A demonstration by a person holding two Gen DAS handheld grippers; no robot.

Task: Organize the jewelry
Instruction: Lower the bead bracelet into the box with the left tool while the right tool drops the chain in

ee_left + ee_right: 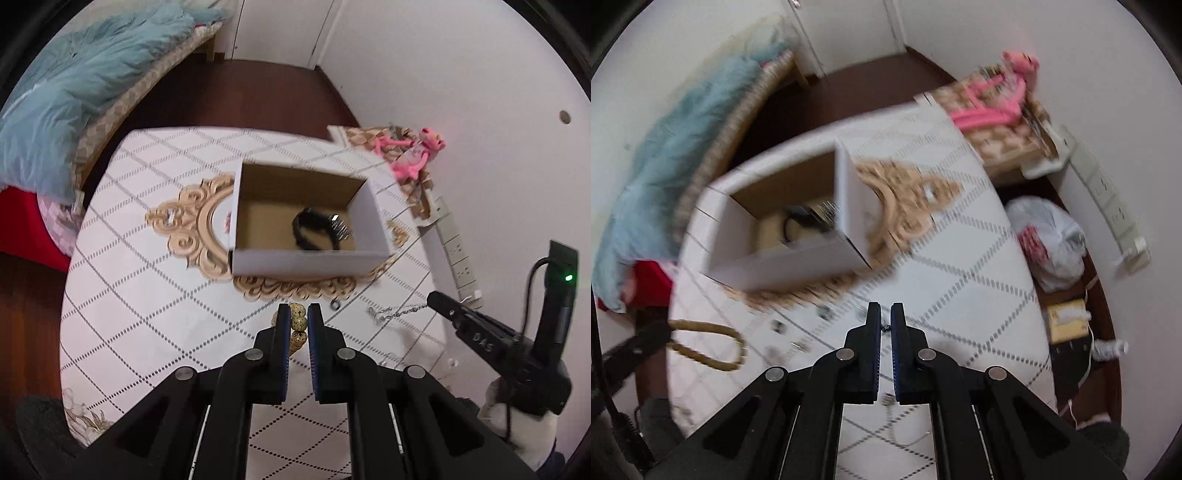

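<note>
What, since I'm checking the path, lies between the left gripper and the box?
Left wrist view: only bare patterned tabletop between left gripper and box; small ring sits aside.

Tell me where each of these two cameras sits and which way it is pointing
Left wrist: on the left claw, looking steeply down over the patterned table at the cardboard box; its shut fingers pinch a beaded bracelet; the right claw and a gloved hand show at right.
Right wrist: on the right claw, angled down at the same table, blurred; its shut fingers nip a thin dark chain.
Shared: the box, table, bracelet, pink plush toy.
</note>
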